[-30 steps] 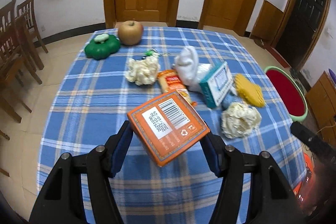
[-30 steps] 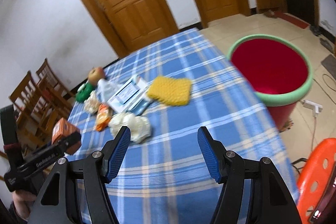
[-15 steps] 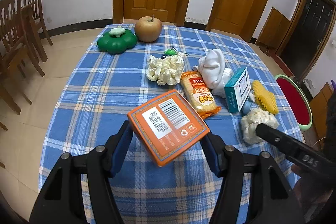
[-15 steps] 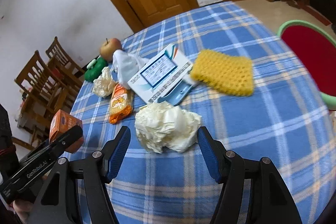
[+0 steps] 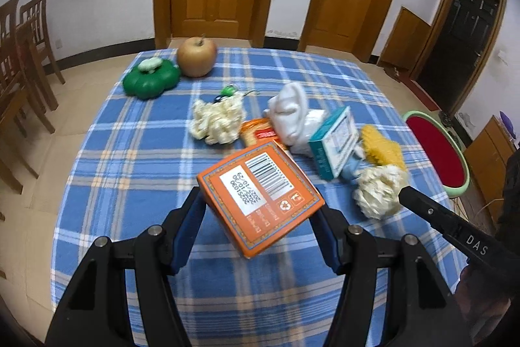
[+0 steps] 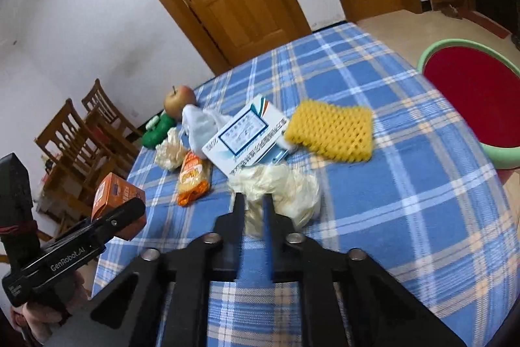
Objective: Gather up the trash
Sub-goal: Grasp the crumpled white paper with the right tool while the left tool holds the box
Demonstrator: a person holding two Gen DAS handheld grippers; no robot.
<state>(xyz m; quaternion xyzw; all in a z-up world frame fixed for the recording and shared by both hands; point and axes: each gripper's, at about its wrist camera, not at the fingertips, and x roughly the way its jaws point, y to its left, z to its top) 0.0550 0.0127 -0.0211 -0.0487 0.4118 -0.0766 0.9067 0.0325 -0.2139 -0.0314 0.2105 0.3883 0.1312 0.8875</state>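
An orange carton [image 5: 260,191] with a barcode hangs above the blue checked tablecloth [image 5: 130,178], with my left gripper [image 5: 260,204] shut on its sides. It also shows at the left of the right wrist view as the orange carton [image 6: 113,194]. A crumpled cream paper wad [image 6: 289,187] lies near the table's right front edge. My right gripper [image 6: 253,199] is closing and its pads pinch the wad's near edge. The left wrist view shows the same wad [image 5: 378,191] at the tip of that gripper. A red tub with a green rim [image 6: 471,86] stands on the floor off the table's right side.
Behind the wad lie a white and teal box [image 6: 247,132], a yellow foam net [image 6: 331,132], an orange snack packet [image 6: 191,174], a white cloth [image 5: 291,113] and a second paper wad [image 5: 216,122]. An apple [image 5: 196,56] and green dish [image 5: 151,80] sit far back. Wooden chairs [image 5: 19,54] stand left.
My right gripper swung from the tub side toward the table, came down to the cream wad and closed from wide open onto it. The left gripper kept the orange carton almost still.
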